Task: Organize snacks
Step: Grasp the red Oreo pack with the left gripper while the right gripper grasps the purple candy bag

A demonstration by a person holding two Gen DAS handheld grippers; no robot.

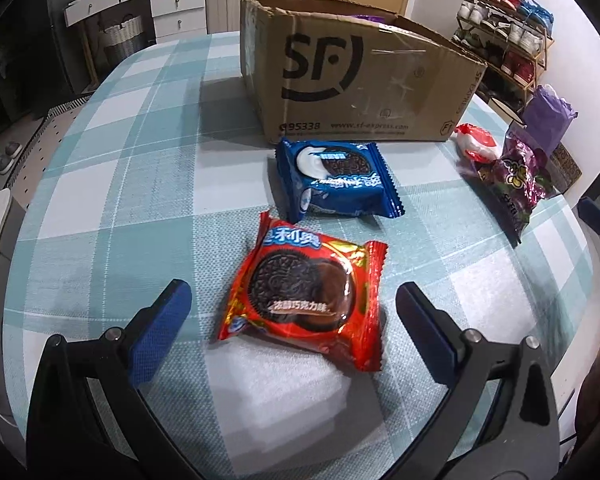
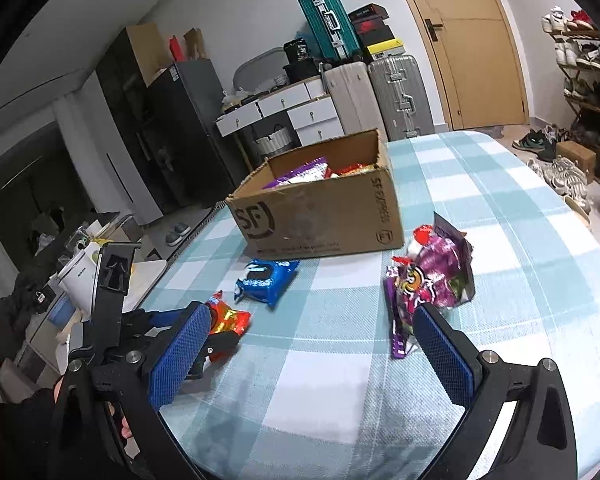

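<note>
A red Oreo packet (image 1: 306, 298) lies flat on the checked tablecloth, just ahead of my open left gripper (image 1: 292, 300), between its two blue pads. A blue Oreo packet (image 1: 338, 178) lies behind it, in front of the open cardboard SF box (image 1: 352, 76). My right gripper (image 2: 308, 344) is open and empty, above the cloth. A purple snack bag (image 2: 432, 280) lies just ahead of its right finger, with a red-and-white packet (image 2: 422, 236) behind it. The box (image 2: 320, 216) holds several snack packets. The left gripper also shows in the right wrist view (image 2: 172, 328), by the red packet (image 2: 228, 318).
The table (image 2: 500, 200) is covered by a blue-and-white checked cloth. Off the table stand a shoe rack (image 2: 588, 72), suitcases (image 2: 396, 96), white drawers (image 2: 292, 116) and a door (image 2: 468, 40). A purple bag (image 1: 548, 114) sits past the table's right edge.
</note>
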